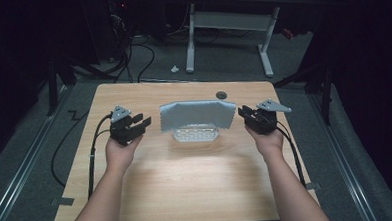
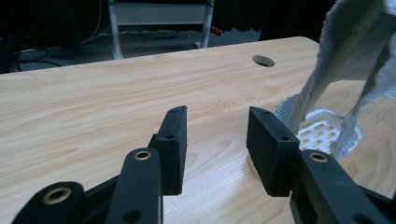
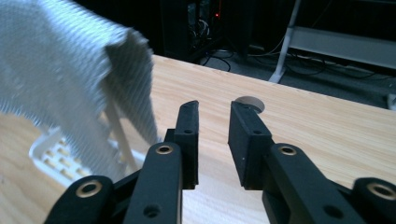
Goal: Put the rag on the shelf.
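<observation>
Cloth (image 1: pixel 198 114) draped midway between left tongs (image 1: pixel 140 122), right tongs (image 1: pixel 245 113).

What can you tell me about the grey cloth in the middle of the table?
The grey cloth looks like a woven, textured towel with slightly frayed edges. It is draped like a tent over a white slotted basket, its sides hanging down and its corners flaring outward. It sits mid-table, between the left gripper and the right gripper, touched by neither. What holds it up underneath is hidden.
</observation>
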A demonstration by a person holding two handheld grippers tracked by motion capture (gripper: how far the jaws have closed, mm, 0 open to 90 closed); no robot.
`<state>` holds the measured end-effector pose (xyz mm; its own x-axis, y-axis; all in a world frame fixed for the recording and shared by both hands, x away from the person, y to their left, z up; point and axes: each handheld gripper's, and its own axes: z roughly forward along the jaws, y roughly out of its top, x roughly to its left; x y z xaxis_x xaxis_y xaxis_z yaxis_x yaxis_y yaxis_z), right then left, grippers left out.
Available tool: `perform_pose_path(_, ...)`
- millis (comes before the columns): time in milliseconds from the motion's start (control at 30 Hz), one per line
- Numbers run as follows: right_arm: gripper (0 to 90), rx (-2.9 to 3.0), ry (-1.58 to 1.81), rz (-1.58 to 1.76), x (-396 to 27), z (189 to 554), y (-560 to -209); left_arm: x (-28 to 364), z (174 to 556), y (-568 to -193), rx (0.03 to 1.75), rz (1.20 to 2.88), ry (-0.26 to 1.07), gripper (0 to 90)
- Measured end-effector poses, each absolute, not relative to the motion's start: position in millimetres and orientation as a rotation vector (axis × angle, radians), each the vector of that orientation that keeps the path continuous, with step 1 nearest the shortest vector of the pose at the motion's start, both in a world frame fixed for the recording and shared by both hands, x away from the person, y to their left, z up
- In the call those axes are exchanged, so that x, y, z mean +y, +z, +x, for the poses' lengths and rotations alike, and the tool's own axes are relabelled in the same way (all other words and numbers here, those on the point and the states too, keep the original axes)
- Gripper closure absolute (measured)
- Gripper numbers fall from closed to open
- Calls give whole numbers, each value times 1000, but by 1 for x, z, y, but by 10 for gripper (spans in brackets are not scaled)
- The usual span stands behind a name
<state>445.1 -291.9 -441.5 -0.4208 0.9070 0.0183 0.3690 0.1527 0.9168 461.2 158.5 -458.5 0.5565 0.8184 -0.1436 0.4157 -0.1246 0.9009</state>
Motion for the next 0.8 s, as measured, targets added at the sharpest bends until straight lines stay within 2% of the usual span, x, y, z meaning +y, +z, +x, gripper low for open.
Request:
perform_pose_path(167,691,1857,1240,1175,-295,429,-437,166,445,-457,1018,1772,491,556)
perform_pose_path(200,651,1865,1229,1170,-297,419,-434,167,441,-458,1012,1776,499,550)
perform_pose_path(367,588,1854,1152,1112,-294,394,-428,172,416,-461,1000,1799,494,531)
perform_pose_path(567,565,1892,1133,1068,-287,368,-429,167,382,-465,960,1830,483,516)
perform_pose_path(667,543,1904,1144,1062,-279,352,-435,155,363,-471,948,1853,407,512)
perform_pose_path(800,524,1954,1134,1075,-267,331,-450,128,334,-487,876,1942,381,498)
